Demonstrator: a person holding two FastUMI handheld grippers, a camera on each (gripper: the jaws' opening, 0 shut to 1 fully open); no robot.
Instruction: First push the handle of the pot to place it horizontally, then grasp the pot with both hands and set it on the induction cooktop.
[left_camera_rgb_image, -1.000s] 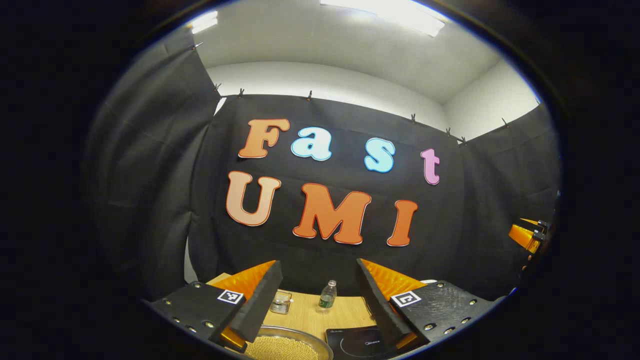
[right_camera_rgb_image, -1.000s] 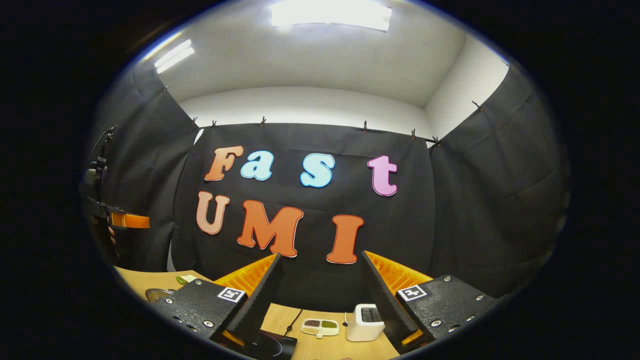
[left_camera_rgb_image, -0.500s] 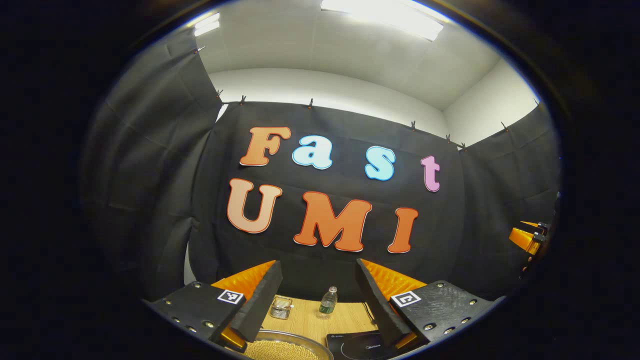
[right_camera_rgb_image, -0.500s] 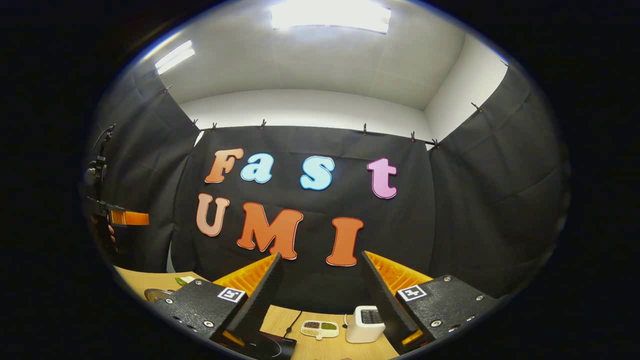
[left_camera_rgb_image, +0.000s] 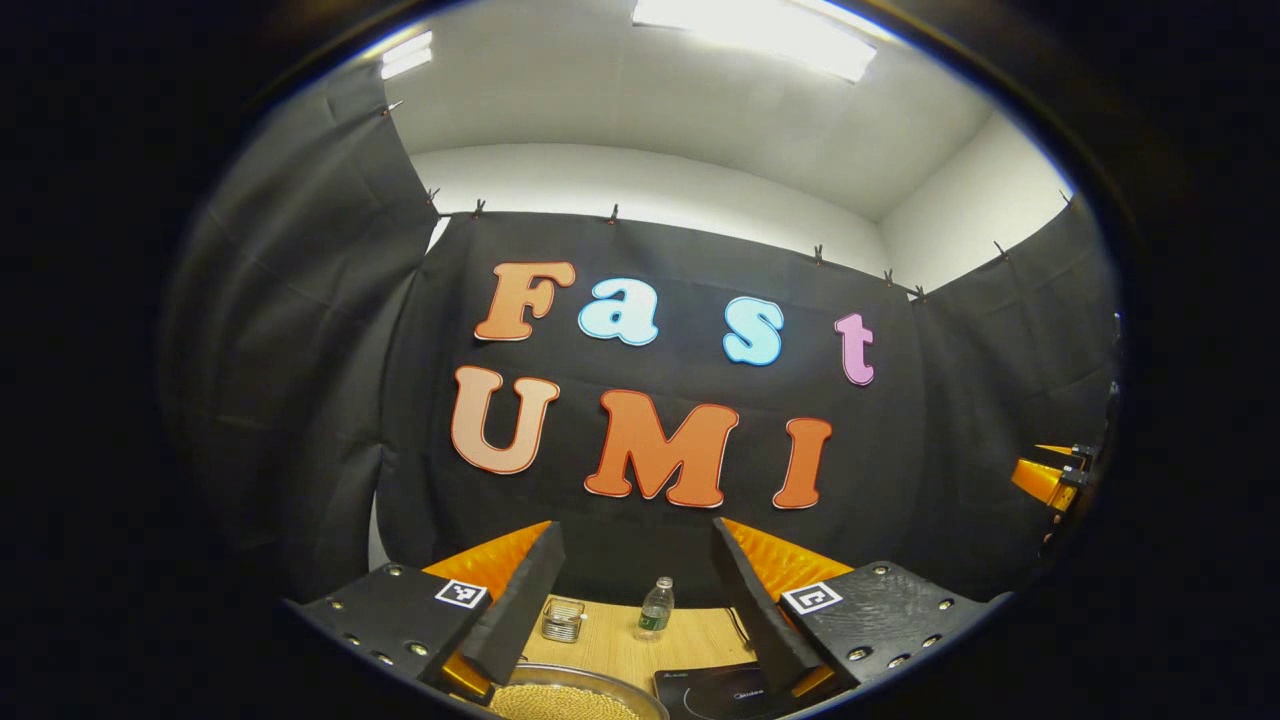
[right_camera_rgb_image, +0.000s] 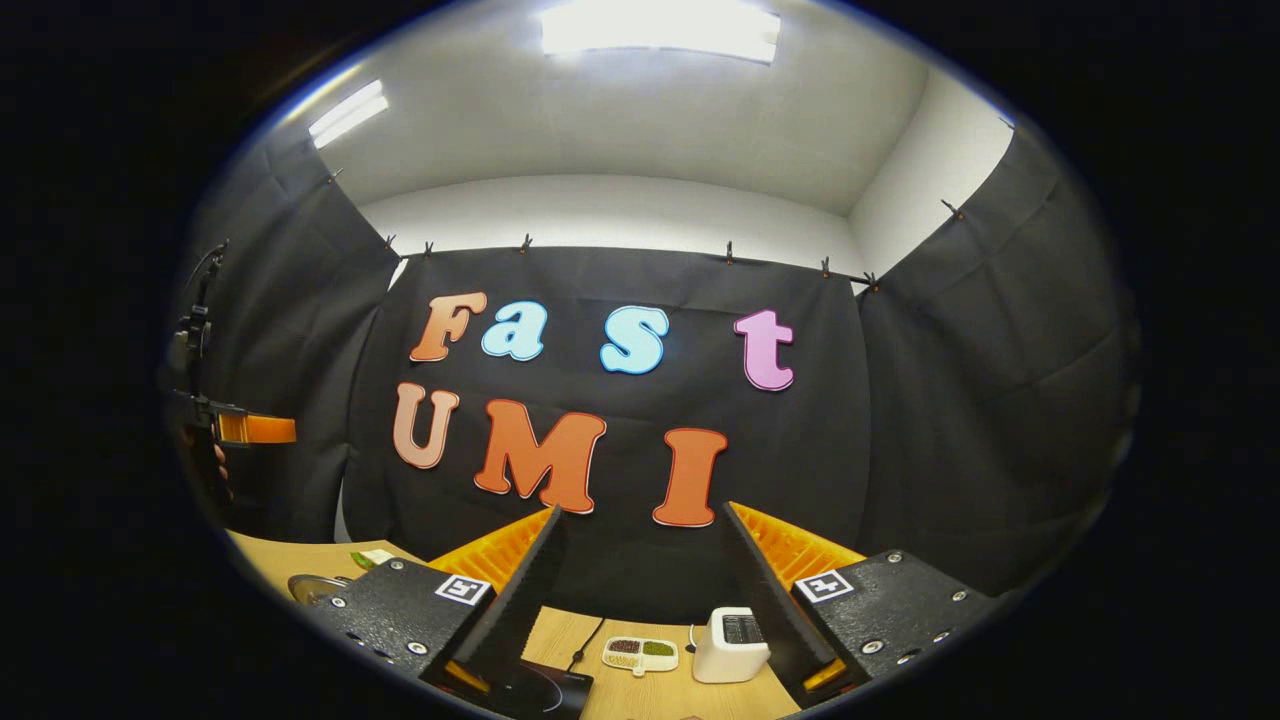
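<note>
Below and just ahead of our left tongs, spread apart, sits the round steel pot of yellow beans, left of the black induction cooktop; our right tongs, also apart, hang farther off.

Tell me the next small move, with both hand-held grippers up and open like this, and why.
Probably lower the left hand-held gripper toward the round metal pot of yellow beans: it hangs open above the wooden table, the pot sits at the view's bottom edge, and its handle isn't visible from here.
</note>
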